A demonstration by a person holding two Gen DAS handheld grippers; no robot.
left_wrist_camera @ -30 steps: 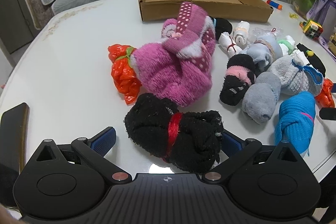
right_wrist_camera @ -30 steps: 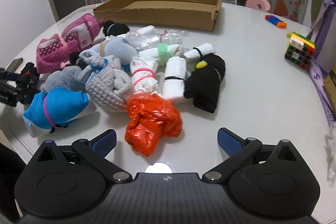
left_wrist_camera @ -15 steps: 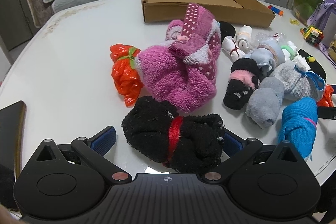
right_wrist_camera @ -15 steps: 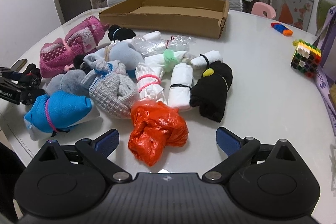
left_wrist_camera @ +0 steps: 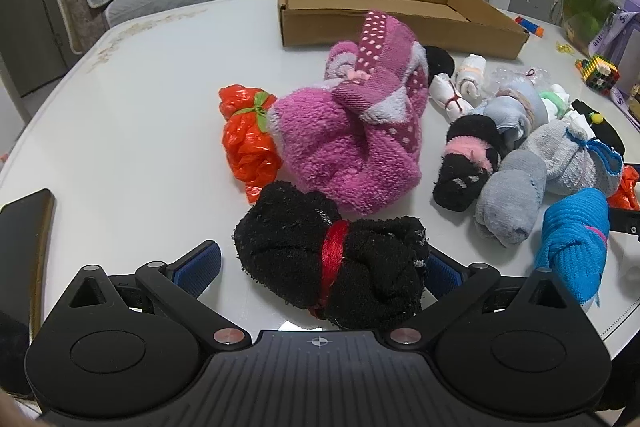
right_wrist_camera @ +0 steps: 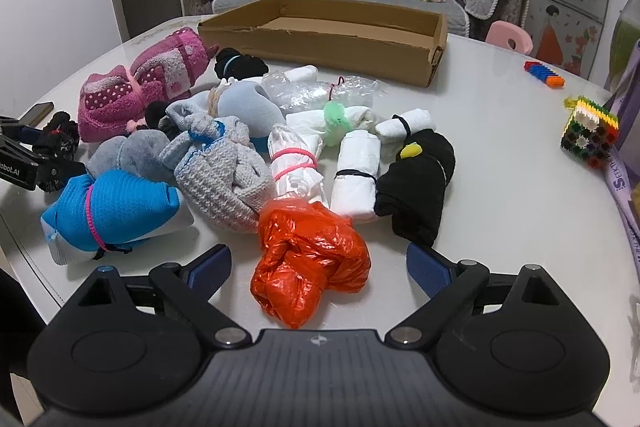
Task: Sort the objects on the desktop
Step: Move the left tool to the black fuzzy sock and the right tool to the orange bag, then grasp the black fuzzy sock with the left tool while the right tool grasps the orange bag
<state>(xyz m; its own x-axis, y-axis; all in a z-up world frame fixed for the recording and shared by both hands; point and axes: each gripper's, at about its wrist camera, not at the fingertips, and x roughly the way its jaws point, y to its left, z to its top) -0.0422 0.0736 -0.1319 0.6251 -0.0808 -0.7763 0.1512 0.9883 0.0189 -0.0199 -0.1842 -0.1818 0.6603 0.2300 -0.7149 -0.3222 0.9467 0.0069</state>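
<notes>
Left wrist view: the left gripper (left_wrist_camera: 320,263) sat low over the white surface (left_wrist_camera: 132,131) with the black fuzzy bundle (left_wrist_camera: 332,259), tied with a red band, between its jaws.
Left jaws: spread; the left pad stood clear of the bundle, while the right pad lay against or just behind the fluff, and I could not tell which. Nothing was grasped.
Right wrist view: the right gripper (right_wrist_camera: 318,263) faced the orange plastic bag (right_wrist_camera: 308,259), which lay between its jaws, near the surface's front edge.
Right jaws: released, and they had just been closing a little; both pads stood apart from the bag.
Other items: a pink fuzzy bundle (left_wrist_camera: 356,135), a second orange bag (left_wrist_camera: 248,139), grey, blue and white rolls, all crowded together.
Destination: probably the cardboard box (right_wrist_camera: 332,35), standing empty at the far side, well apart from both grippers.
Risk, left: the bundle touched the pink one behind it, so a closing grip could snag pink fluff and drag both.
Risk, right: the crinkled film could slip or squash between the pads, leaving only a loose fold held, and the bag touched the grey knit bundle (right_wrist_camera: 224,179), which might shift.
Risk, shared: both bundles lay near the surface's edge, where a nudge might push them off.
</notes>
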